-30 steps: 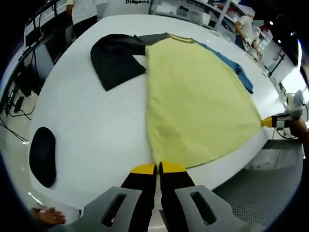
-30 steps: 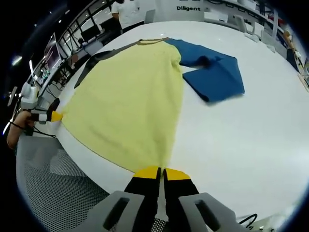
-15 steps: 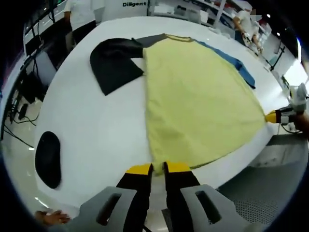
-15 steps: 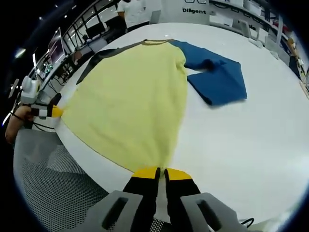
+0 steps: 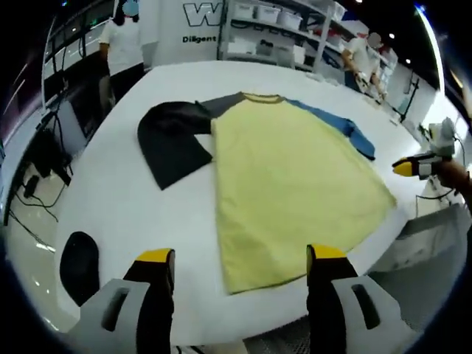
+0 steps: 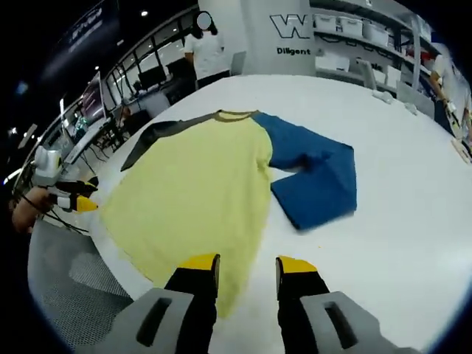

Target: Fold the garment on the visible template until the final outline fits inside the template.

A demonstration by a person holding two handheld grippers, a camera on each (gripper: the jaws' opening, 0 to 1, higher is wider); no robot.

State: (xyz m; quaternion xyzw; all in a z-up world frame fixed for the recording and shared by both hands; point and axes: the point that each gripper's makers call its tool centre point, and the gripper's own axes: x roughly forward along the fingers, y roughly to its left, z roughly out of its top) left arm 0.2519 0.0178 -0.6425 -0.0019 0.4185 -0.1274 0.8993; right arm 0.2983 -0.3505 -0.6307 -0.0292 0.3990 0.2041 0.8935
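Garment point(image 5: 295, 184) flat on table, apparently just beyond open left gripper point(image 5: 240, 262).

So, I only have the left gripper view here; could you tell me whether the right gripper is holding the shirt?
Observer: No. The right gripper is open, with its jaws apart at the hem corner of the yellow shirt, and it is clamping nothing.
Operator: Thank you. How does the blue sleeve lie? I see just a thin strip.
Observer: The blue sleeve is spread flat on the white table, bent partway along, and its end points back toward the right gripper.
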